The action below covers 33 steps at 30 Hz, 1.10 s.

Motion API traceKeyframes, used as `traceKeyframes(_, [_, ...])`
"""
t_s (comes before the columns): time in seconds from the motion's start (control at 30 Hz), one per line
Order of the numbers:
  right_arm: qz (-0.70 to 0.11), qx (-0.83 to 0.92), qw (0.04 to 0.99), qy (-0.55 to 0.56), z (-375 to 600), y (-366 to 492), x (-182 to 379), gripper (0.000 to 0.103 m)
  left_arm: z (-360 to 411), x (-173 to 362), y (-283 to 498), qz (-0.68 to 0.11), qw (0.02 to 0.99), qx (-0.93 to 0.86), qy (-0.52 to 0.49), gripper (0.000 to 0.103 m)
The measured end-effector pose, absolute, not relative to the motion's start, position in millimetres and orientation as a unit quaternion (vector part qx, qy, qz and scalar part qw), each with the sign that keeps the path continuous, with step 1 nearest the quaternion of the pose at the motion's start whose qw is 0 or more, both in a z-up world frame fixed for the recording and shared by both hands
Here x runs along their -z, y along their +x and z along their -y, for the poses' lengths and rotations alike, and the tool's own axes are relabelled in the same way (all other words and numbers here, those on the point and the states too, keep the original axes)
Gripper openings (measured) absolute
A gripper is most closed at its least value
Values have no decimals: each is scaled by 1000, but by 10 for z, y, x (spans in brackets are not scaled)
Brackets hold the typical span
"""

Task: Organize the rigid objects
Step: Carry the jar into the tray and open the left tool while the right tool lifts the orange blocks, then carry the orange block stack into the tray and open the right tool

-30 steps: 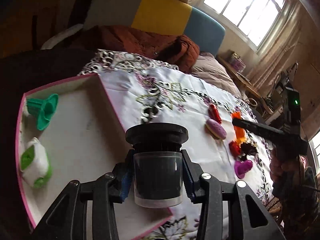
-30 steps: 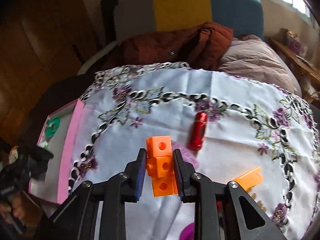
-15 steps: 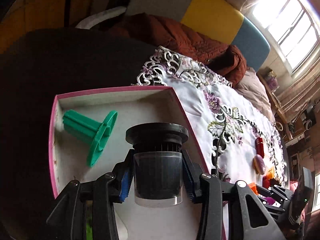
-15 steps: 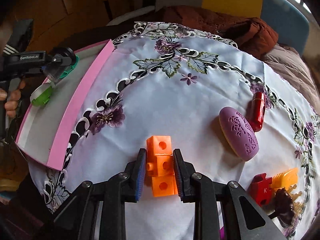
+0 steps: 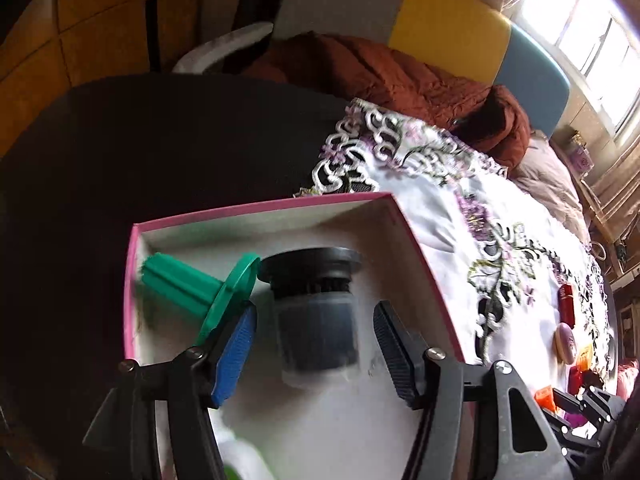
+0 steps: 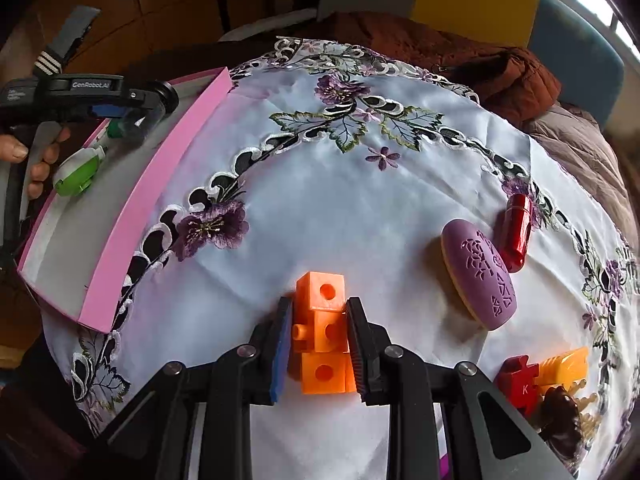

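Lying between the spread left tongs (image 5: 314, 354), the black-capped jar (image 5: 314, 312).

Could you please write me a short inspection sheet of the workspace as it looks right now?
Surface: round table under a white embroidered tablecloth.
Job's things: pink box at the table's edge holds a green spool, a dark jar and a green-and-white item. On the cloth lie a purple oval, a red capsule, a red piece, a yellow comb-like piece and a dark brown piece.
Clutter: nothing seen.
Grippers: left tool open, the jar standing free between its fingers; right tool shut on the orange blocks.
Cables: nothing seen.
Surroundings: brown jacket, a yellow and blue chair back, window.
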State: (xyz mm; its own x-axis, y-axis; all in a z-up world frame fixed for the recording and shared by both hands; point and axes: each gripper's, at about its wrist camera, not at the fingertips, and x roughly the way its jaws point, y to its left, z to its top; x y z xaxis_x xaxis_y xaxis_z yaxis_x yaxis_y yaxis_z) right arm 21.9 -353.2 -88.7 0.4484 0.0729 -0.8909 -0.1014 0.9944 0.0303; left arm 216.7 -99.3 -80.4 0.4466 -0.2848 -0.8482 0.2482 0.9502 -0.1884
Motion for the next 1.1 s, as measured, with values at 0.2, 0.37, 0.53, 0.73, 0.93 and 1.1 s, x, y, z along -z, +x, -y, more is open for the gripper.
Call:
traceKeyframes(0.2, [-525, -50, 850, -12, 3534, 218, 893, 27, 824, 521, 1660, -451, 879, 151, -25, 62])
traceKeyframes(0.37, [-527, -49, 848, -13, 3531, 230, 907, 27, 740, 428, 1225, -436, 888, 141, -25, 62])
traceKeyframes(0.53, [-527, -48, 848, -14, 3526, 231, 917, 27, 748, 410, 958, -435, 891, 129, -32, 62])
traceKeyframes(0.73, [-532, -45, 846, -9, 3523, 240, 947, 27, 700, 397, 704, -420, 899, 124, -16, 62])
traceKeyframes(0.93, [-528, -45, 848, -16, 3504, 216, 955, 27, 631, 425, 623, -428, 896, 120, -17, 62])
traceKeyframes(1.1, [-528, -47, 848, -13, 3509, 210, 955, 27, 581, 453, 590, -431, 894, 117, -20, 62])
